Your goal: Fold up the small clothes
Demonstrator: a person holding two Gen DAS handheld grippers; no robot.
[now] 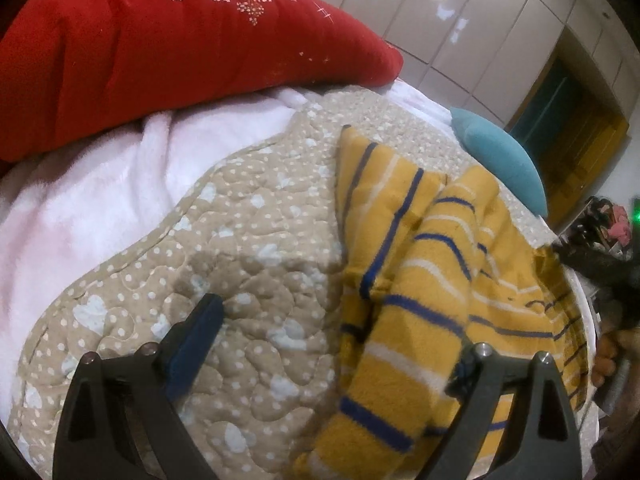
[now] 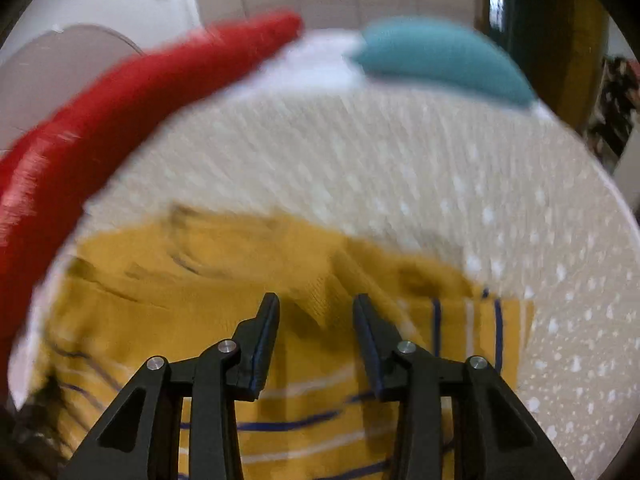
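Note:
A small yellow fleece garment with blue and white stripes lies rumpled on the beige dotted quilt. My left gripper hovers at the garment's left edge with its jaws wide apart. Its left finger is over bare quilt, and a striped fold covers the tip of its right finger. Nothing is pinched. In the blurred right wrist view, my right gripper stands open just above the garment, near its plain yellow upper part, with nothing between its fingers.
A big red pillow and a white fluffy blanket lie at the far left of the bed. A teal cushion sits at the far edge. White wardrobe doors stand behind. A hand shows at the right edge.

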